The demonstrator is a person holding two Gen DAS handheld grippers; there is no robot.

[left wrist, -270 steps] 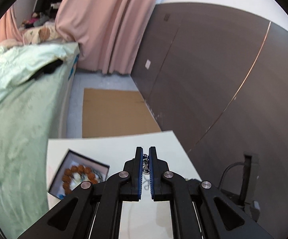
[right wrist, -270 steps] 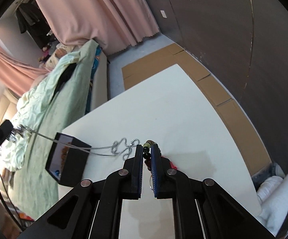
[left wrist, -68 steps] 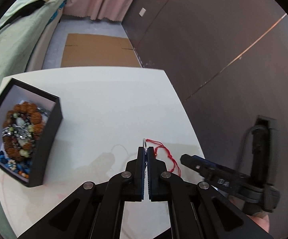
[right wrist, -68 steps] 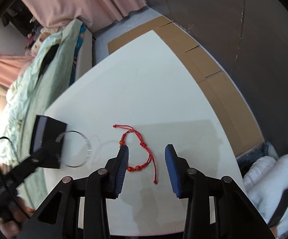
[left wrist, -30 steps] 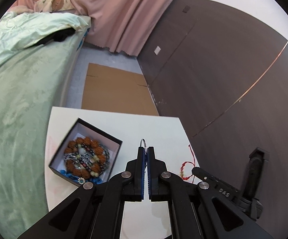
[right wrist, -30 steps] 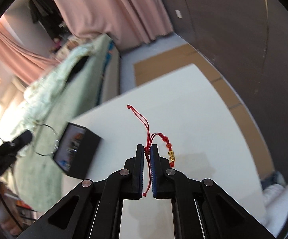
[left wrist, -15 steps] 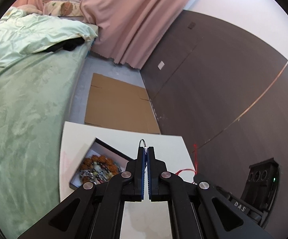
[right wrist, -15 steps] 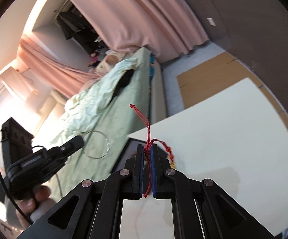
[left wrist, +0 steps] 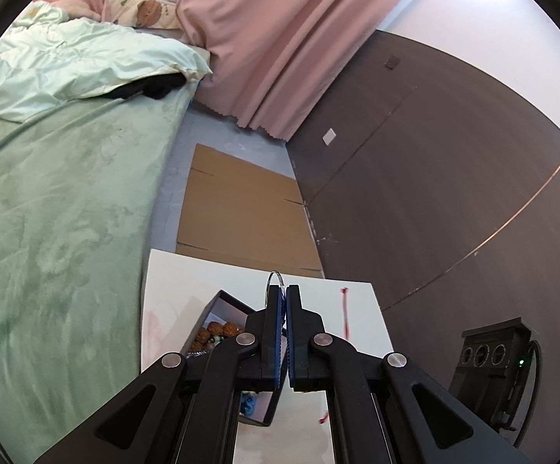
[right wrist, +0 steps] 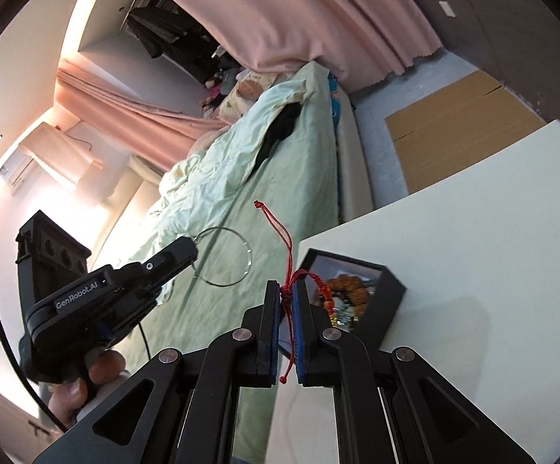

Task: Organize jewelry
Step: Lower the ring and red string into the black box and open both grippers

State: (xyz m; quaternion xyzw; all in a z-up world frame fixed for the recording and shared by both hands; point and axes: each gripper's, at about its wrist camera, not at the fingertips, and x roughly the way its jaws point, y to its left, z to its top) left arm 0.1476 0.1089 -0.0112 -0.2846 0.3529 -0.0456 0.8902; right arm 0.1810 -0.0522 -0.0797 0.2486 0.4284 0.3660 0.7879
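Observation:
My left gripper (left wrist: 283, 290) is shut on a thin silver bangle (left wrist: 271, 279); the ring also shows in the right wrist view (right wrist: 223, 257), held in the air left of the box. My right gripper (right wrist: 287, 286) is shut on a red string bracelet (right wrist: 288, 247) with small beads, its cord ends standing up and hanging down. The cord shows in the left wrist view (left wrist: 344, 311). A black open jewelry box (right wrist: 384, 301) with bead bracelets inside sits on the white table (right wrist: 473, 232), just beyond both grippers; it shows in the left wrist view (left wrist: 225, 301) too.
A bed with a green cover (left wrist: 59, 208) runs along the table's left side. Flat cardboard (left wrist: 241, 216) lies on the floor beyond the table. A dark panel wall (left wrist: 434, 178) stands to the right, pink curtains (left wrist: 276, 50) behind.
Both grippers have lifted and swung toward the black box over the last second, each carrying its piece. The box now lies right under the fingertips.

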